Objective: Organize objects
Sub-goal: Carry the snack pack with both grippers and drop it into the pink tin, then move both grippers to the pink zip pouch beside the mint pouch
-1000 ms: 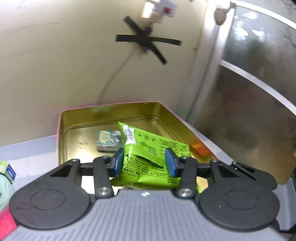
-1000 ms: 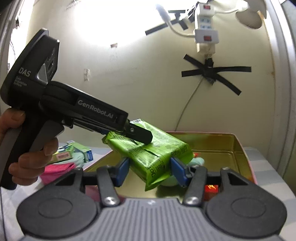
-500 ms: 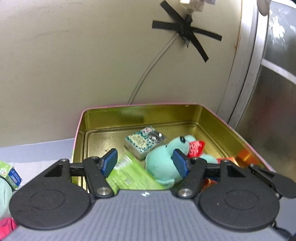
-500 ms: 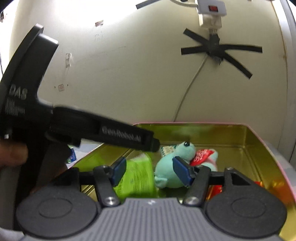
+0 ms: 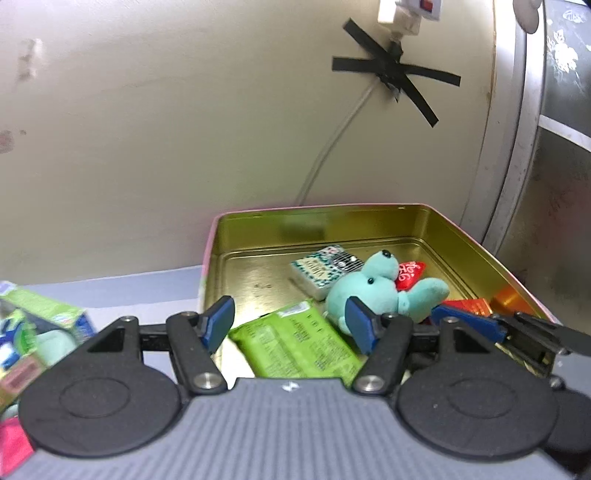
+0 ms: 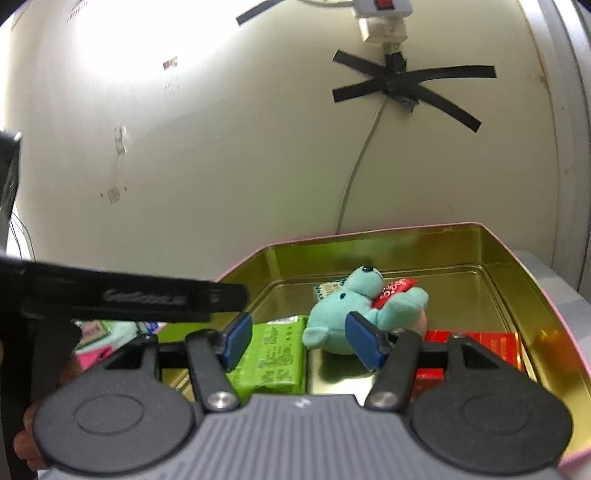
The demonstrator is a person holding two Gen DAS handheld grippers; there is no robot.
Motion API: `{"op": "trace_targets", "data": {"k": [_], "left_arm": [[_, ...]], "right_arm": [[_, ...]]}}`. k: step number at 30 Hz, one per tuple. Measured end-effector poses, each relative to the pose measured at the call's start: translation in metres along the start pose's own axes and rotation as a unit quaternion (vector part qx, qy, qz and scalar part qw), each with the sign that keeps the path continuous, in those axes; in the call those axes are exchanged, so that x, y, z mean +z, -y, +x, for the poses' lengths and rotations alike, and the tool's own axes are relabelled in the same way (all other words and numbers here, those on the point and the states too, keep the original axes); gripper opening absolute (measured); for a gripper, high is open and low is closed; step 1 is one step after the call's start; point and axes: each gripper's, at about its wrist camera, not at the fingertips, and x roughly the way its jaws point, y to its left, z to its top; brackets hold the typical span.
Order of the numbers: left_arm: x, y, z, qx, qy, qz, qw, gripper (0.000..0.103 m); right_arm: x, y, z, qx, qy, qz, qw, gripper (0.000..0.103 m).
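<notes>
Green snack packet point(image 5: 295, 343): flat at gold tin's point(image 5: 461, 236) near-left corner, long axis toward far wall, beside teal plush point(image 5: 373, 291). Left claw point(image 5: 290, 325) and right claw point(image 6: 297, 339) just opened, empty, above it; left nearer.

I see black tape point(image 5: 397, 75) crossed on the cream wall point(image 5: 166, 129), pinning a white cable point(image 5: 332, 147) just below a power strip point(image 6: 382, 7).

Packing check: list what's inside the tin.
Inside the tin: green packet, teal plush, patterned box, red packet, red boxes. Anything under the plush is hidden.
</notes>
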Motion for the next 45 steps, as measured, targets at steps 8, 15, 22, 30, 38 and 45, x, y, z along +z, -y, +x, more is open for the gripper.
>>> {"op": "trace_targets", "data": {"k": [8, 15, 22, 30, 38, 45], "left_arm": [[-0.020, 0.006, -0.059, 0.014, 0.018, 0.004, 0.9997, 0.068], [-0.055, 0.020, -0.088, 0.014, 0.012, 0.013, 0.9997, 0.068], [-0.095, 0.013, -0.085, 0.039, -0.010, 0.019, 0.9990, 0.068], [-0.130, -0.026, -0.064, 0.091, -0.050, 0.005, 0.9946, 0.071], [-0.136, -0.057, -0.073, 0.093, -0.043, -0.007, 0.9947, 0.081], [-0.144, -0.099, -0.083, 0.108, -0.044, -0.018, 0.9930, 0.082]], "right_arm": [[-0.019, -0.015, -0.072, -0.015, 0.065, 0.034, 0.997, 0.060], [-0.055, -0.015, -0.122, -0.054, 0.090, 0.077, 0.991, 0.066], [-0.080, -0.011, -0.096, -0.047, -0.012, 0.097, 0.994, 0.067], [-0.078, -0.039, -0.064, -0.051, -0.089, 0.011, 0.995, 0.079], [-0.083, -0.067, -0.055, -0.072, -0.101, -0.029, 0.992, 0.081], [-0.092, -0.135, -0.031, -0.021, -0.127, -0.104, 0.986, 0.081]]}}
